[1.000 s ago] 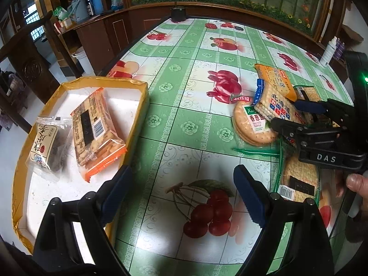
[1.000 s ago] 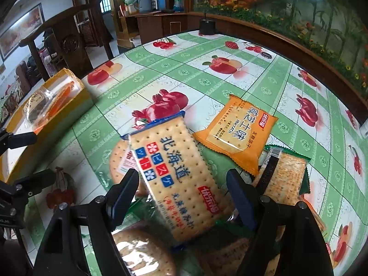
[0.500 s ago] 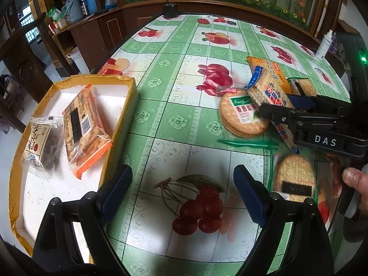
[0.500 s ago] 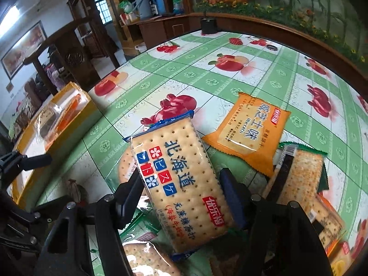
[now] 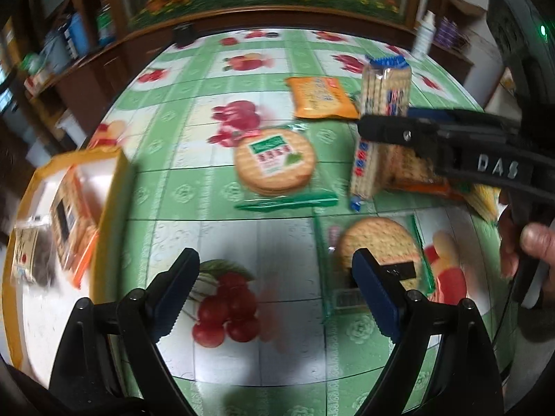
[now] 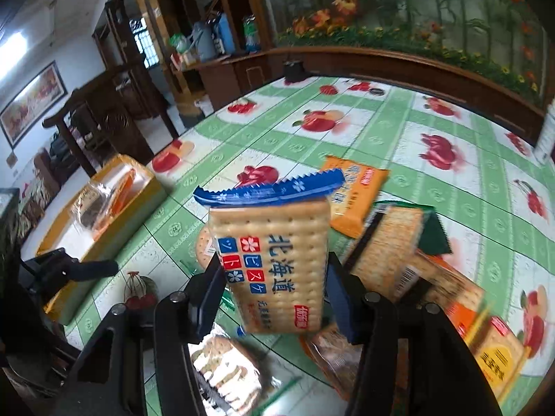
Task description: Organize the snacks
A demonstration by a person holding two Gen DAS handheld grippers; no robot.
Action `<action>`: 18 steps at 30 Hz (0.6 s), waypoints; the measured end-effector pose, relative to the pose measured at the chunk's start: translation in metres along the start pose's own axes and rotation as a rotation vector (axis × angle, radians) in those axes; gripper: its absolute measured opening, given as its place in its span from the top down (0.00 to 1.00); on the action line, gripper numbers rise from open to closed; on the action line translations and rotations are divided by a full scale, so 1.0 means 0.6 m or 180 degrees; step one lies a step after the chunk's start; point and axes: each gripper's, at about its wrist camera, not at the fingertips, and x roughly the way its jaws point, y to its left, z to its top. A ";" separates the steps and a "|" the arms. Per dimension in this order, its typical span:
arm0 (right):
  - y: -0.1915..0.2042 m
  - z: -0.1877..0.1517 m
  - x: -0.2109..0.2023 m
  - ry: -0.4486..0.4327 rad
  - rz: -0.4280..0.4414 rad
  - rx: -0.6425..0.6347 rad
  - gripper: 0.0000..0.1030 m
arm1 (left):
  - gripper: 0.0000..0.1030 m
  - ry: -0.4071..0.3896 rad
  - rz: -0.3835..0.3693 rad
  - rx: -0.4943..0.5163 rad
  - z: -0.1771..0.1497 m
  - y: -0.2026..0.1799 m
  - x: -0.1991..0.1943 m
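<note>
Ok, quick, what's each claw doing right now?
Left claw: open, empty, over the table.
Right claw: closing on the blue-topped cracker pack, pack upright between its fingers.

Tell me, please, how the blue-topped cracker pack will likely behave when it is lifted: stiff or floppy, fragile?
The cracker pack probably stays stiff: it stands straight between the closing right gripper. Its glossy film may slip. The crackers likely break if squeezed.

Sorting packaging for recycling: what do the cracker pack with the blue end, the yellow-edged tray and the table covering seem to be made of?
Cracker pack: clear glossy plastic film, probably; the crackers show through and its blue end seal is serrated.
Yellow-edged tray: looks like cardboard, with matte yellow walls and a white inside.
Table covering: likely wipe-clean vinyl or oilcloth, since the printed fruit pattern shows a soft sheen; cannot be sure.
</note>
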 end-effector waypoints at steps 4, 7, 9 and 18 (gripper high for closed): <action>-0.007 -0.005 -0.012 -0.0036 0.0050 0.0080 0.47 | 0.13 0.0123 -0.0043 -0.0061 -0.001 -0.006 0.012; -0.006 -0.002 -0.005 -0.0006 0.0033 0.0088 0.47 | 0.13 0.0183 -0.0094 -0.0122 -0.003 -0.008 0.016; 0.000 0.004 0.011 0.0032 0.0029 0.0053 0.47 | 0.13 0.0199 -0.0093 -0.0158 -0.006 -0.005 0.015; 0.014 0.015 0.101 0.0456 0.0014 -0.0043 0.47 | 0.13 0.0208 -0.0005 -0.0296 -0.012 0.029 0.013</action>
